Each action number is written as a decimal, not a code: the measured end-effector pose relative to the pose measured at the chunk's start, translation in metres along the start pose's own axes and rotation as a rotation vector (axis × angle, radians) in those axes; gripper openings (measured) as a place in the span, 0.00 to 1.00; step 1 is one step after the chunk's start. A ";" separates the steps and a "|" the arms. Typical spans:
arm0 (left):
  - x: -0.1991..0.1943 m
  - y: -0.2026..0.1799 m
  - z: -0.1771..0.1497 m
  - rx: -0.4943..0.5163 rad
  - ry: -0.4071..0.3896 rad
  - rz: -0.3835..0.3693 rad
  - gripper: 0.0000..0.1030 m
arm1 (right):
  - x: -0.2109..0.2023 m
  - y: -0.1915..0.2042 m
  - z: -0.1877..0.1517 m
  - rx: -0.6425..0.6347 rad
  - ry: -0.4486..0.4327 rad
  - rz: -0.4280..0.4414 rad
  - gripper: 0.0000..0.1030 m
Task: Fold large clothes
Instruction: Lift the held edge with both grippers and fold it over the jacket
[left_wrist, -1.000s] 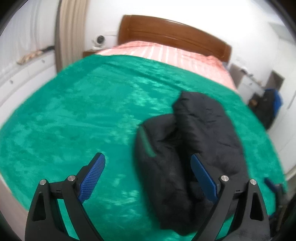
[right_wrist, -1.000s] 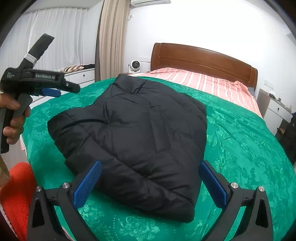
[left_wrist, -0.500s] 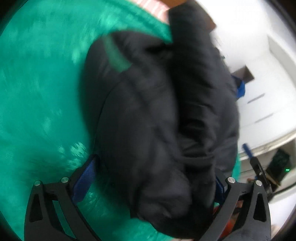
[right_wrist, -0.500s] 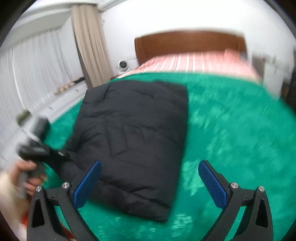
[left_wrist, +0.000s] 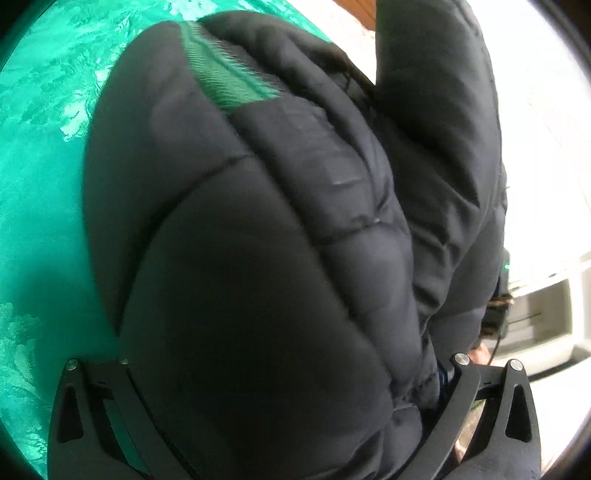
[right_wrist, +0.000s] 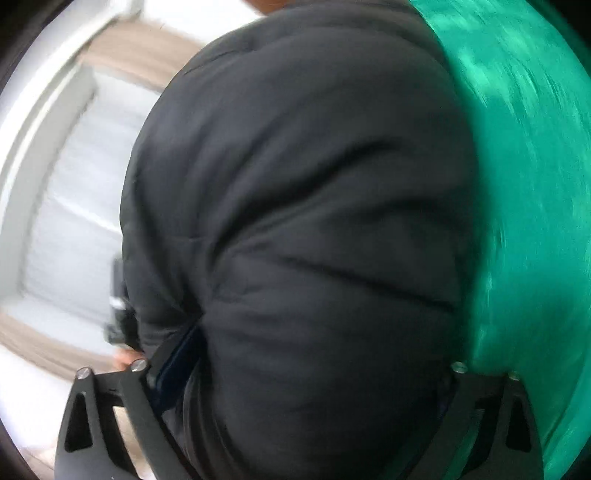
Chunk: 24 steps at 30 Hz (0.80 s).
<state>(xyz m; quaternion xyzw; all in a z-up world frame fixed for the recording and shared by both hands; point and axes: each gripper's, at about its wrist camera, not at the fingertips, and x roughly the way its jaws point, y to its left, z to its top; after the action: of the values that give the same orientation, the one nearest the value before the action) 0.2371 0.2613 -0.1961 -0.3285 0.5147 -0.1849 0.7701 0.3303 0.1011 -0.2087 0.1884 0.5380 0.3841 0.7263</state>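
A black puffer jacket (left_wrist: 277, 221) lies bunched on the green bedspread (left_wrist: 37, 184), with a green lining strip (left_wrist: 229, 81) showing near its top. My left gripper (left_wrist: 280, 369) stands wide open and the jacket's bulk fills the gap, hiding both pads. In the right wrist view the jacket (right_wrist: 314, 184) also bulges between the fingers of my right gripper (right_wrist: 303, 369). Its jaws are closing around the jacket, and its left blue pad (right_wrist: 177, 358) lies against the fabric. Each view shows the other gripper (right_wrist: 118, 306) past the jacket's edge.
The green bedspread (right_wrist: 535, 184) runs down the right side of the right wrist view. White cabinets (left_wrist: 546, 314) stand beyond the bed's edge. A beige curtain (right_wrist: 147, 55) and white panels (right_wrist: 66, 221) lie behind the jacket. A hand (right_wrist: 123, 358) holds the other gripper.
Both grippers have dropped and pushed in onto the jacket from opposite ends. It now fills both views. The right view has rolled, and its jaws have narrowed a little.
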 end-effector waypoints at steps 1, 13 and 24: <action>-0.003 -0.003 -0.002 0.007 -0.012 0.006 0.86 | -0.003 0.011 -0.001 -0.059 -0.015 -0.032 0.84; -0.093 -0.061 0.010 0.099 -0.288 -0.092 0.62 | -0.082 0.117 0.015 -0.471 -0.305 0.017 0.76; -0.026 -0.051 0.117 0.167 -0.279 0.329 0.94 | -0.070 0.036 0.108 -0.241 -0.264 -0.308 0.97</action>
<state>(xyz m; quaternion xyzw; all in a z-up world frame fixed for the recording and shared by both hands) 0.3361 0.2780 -0.1135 -0.1975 0.4328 -0.0515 0.8781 0.4084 0.0855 -0.1014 0.0646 0.4108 0.3023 0.8577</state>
